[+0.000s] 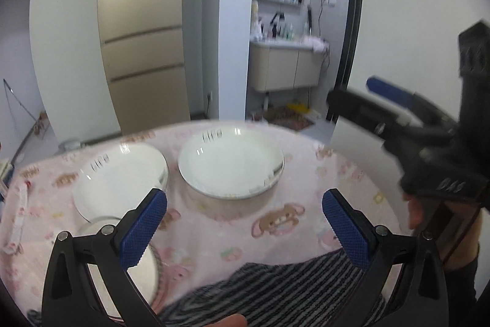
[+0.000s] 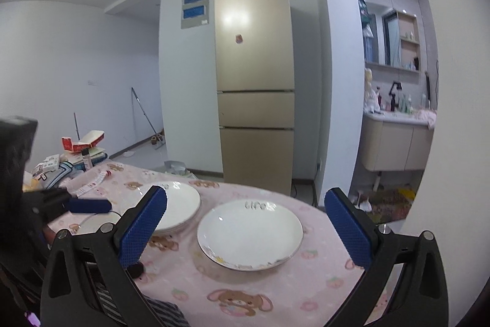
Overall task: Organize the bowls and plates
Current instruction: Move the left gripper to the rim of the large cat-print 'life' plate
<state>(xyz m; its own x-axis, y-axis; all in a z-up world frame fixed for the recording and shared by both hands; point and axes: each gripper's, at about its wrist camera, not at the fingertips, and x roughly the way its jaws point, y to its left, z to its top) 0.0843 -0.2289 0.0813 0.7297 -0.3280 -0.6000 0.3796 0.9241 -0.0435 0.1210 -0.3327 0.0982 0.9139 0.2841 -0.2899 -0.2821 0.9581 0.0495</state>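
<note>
Two plate groups sit on the surface point(image 2: 291, 290), which wears a pink bear-print cloth: a stack point(image 2: 180, 204) far left and a single deep plate point(image 2: 249, 233) just right of it, apart from the stack. In the left wrist view a bowl point(image 1: 144, 271) lies nearer, low on the left, partly hidden by a finger and seemingly tucked under the stack's point(image 1: 119, 180) near edge. A striped towel point(image 1: 275, 287) lies at the near edge.

Both the left gripper point(image 1: 245, 230) and the right gripper point(image 2: 246, 230) hover above the surface with fingers spread wide, pinching nothing.

Risks, as I judge them: the plate point(image 1: 231, 163) is glossy and thin-rimmed, so a shallow pinch could let it slip and tilt. The loose cloth could bunch and drag neighbours. The grippers, close together, could collide.

Behind stand a gold fridge point(image 2: 255, 81), white walls and, far right, a washroom vanity point(image 2: 395, 143).
</note>
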